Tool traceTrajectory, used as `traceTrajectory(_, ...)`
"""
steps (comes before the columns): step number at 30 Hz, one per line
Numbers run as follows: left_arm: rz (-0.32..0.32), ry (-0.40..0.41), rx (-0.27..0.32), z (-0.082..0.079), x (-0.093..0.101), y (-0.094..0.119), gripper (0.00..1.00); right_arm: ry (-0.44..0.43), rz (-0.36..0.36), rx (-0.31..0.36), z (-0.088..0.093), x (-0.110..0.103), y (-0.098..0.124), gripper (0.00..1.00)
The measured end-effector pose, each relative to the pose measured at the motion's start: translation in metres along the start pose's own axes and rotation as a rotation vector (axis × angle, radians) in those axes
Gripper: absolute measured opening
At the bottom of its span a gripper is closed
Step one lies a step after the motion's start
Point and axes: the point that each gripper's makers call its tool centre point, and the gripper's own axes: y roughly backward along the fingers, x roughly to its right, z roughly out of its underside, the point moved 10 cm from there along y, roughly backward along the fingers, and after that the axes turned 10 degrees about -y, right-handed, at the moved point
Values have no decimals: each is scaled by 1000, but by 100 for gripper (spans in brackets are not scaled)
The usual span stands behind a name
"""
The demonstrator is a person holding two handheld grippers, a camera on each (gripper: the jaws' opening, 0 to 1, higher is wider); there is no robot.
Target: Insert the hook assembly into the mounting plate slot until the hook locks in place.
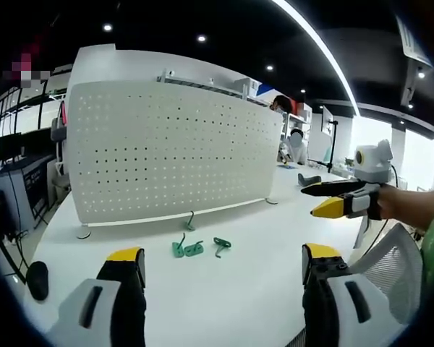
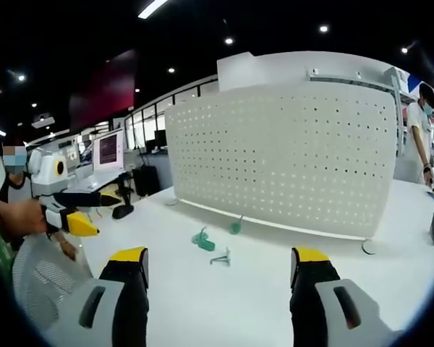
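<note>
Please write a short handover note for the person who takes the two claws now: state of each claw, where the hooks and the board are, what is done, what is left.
Left claw: open, empty, above the white table.
Right claw: open, empty, also above the table.
Green hooks lie loose on the table in front of the white pegboard; a further green hook sits at the foot of the pegboard.
Done: nothing grasped yet, no hook seen inserted in the board.
Left: pick up a hook, insert it into a board slot until it locks.
</note>
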Motion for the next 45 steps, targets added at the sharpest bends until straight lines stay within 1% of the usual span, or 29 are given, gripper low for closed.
traceTrajectory(6, -1, 1, 0, 1, -1, 0, 92, 1, -6, -9, -6, 7, -8, 81)
traceTrajectory(10, 2, 1, -1, 0, 1, -1, 92, -15, -13, -7, -11, 12, -14, 81)
traceTrajectory(15, -4, 1, 0, 1, -1, 0, 92, -12, -19, -8, -14, 12, -22, 81)
traceTrajectory(21, -8, 4, 1, 1, -2, 0, 92, -10, -29, -28, -13, 14, -34, 79)
traceTrajectory(32, -11, 8, -1, 2, -2, -1, 92, -7, -43, -51, -19, 18, -61, 78)
traceTrajectory(45, -9, 7, -8, 3, -4, -3, 92, -12, -41, -95, -20, 32, -83, 77)
